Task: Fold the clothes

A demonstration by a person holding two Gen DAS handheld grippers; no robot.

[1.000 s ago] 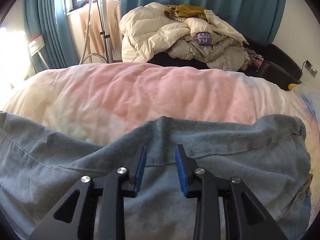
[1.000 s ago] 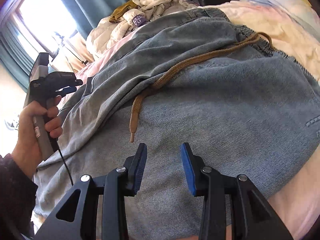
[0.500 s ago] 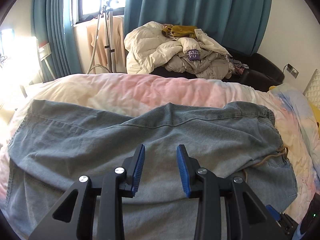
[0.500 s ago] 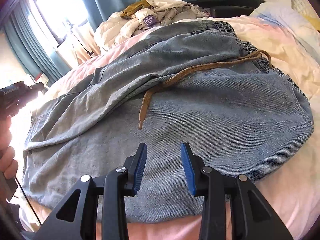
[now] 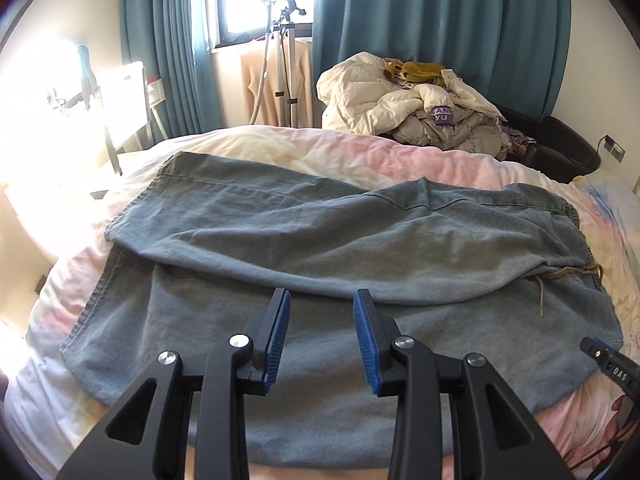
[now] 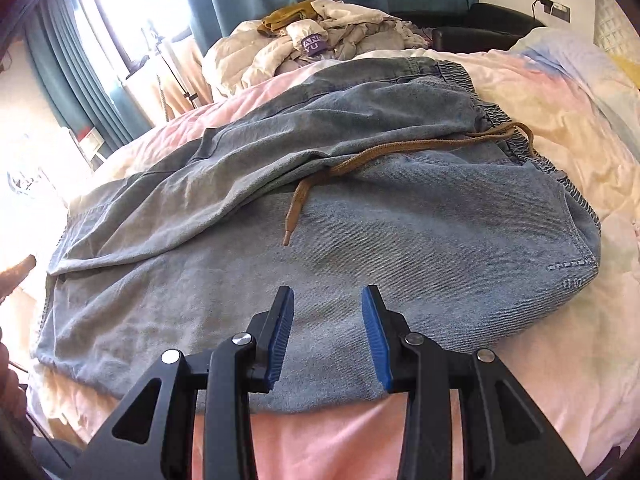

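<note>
A pair of light blue denim trousers (image 5: 320, 248) (image 6: 360, 240) lies spread across the bed, one leg laid over the other, waistband to the right. A brown drawstring (image 6: 360, 160) (image 5: 560, 276) trails from the waistband across the fabric. My left gripper (image 5: 321, 300) hovers above the near leg with its blue pads apart and nothing between them. In the right wrist view my right gripper (image 6: 328, 296) also stands open over the near edge of the denim, holding nothing. Part of the right gripper's body (image 5: 608, 364) shows at the left view's lower right.
The pink and cream duvet (image 5: 360, 156) (image 6: 540, 120) covers the bed. A heap of pale jackets (image 5: 412, 100) (image 6: 320, 44) sits on a black sofa behind it. Teal curtains (image 5: 440, 20), a garment steamer stand (image 5: 280, 60) and a bright window lie beyond. A hand (image 6: 16, 276) shows at the left edge.
The left gripper has drawn well back and up from the trousers, so the whole garment now shows. The right gripper rose a little and rolled. Both stayed open.
</note>
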